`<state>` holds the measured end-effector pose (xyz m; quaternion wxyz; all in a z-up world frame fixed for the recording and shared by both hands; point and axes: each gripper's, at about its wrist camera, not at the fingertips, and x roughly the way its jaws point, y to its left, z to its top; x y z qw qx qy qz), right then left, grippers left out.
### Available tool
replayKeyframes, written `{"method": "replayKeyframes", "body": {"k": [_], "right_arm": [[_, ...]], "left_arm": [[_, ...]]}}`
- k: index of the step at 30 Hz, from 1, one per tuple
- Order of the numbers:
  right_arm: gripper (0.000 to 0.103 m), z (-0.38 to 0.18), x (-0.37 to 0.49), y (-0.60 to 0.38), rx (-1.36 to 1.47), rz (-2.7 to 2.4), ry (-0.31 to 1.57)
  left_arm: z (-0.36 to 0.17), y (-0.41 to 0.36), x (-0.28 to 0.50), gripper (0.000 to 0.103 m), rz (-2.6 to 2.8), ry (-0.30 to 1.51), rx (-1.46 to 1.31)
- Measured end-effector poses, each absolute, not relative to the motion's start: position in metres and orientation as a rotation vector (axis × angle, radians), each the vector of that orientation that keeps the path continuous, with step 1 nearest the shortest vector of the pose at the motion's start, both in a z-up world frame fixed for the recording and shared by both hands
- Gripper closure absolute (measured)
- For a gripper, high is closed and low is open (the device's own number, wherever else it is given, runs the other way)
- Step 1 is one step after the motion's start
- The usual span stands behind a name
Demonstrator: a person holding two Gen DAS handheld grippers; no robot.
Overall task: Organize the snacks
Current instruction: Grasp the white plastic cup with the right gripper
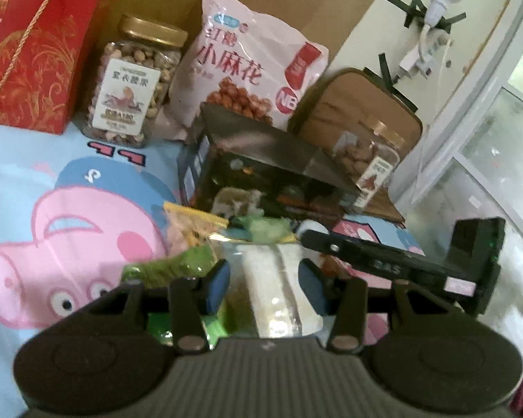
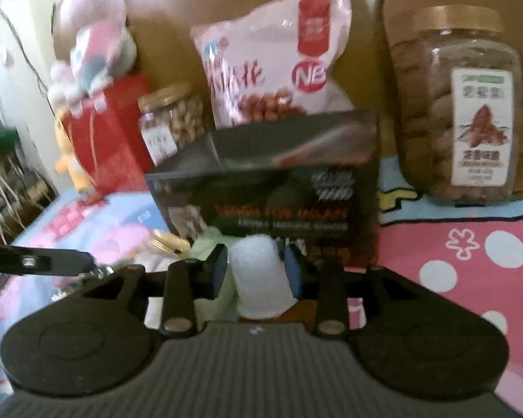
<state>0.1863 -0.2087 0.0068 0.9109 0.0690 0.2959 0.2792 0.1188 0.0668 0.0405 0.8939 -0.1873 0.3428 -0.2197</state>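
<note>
Snack packet (image 1: pixel 279 285) between left gripper (image 1: pixel 265 287), plush toys (image 2: pixel 87 59) right-view only

Left gripper (image 1: pixel 264 287): matte black body with ribbed grey-black centre plate carrying a small white mark, two round raised discs either side, black linkage arms with dull silver pivot screws, blue pads (image 1: pixel 217 286) on the fingers. Right gripper (image 2: pixel 255 269): same build, same ribbed plate, discs, silver pivots, blue pads (image 2: pixel 218 271). Seen from the left wrist camera, its black side bar bears pale lettering, a silver screw and a white sticker.
</note>
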Motion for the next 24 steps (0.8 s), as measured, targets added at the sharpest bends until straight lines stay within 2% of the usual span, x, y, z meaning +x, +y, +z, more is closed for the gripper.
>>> {"method": "replayKeyframes", "body": {"k": [4, 12, 14, 15, 24], "right_arm": [[0.068, 0.01, 0.173, -0.198, 0.083, 0.562, 0.601], [0.068, 0.034, 0.114, -0.216, 0.104, 0.51, 0.421], [0.068, 0.036, 0.099, -0.219, 0.125, 0.567, 0.415], [0.068, 0.036, 0.091, -0.217, 0.125, 0.593, 0.411], [0.069, 0.015, 0.029, -0.158, -0.215, 0.684, 0.416]], "left_arm": [[0.038, 0.061, 0.111, 0.054, -0.472, 0.722, -0.389], [0.04, 0.061, 0.095, 0.054, -0.539, 0.726, -0.425], [0.041, 0.061, 0.094, 0.049, -0.57, 0.735, -0.448], [0.041, 0.06, 0.093, 0.043, -0.583, 0.735, -0.458], [0.041, 0.046, 0.07, 0.04, -0.64, 0.734, -0.392]]}}
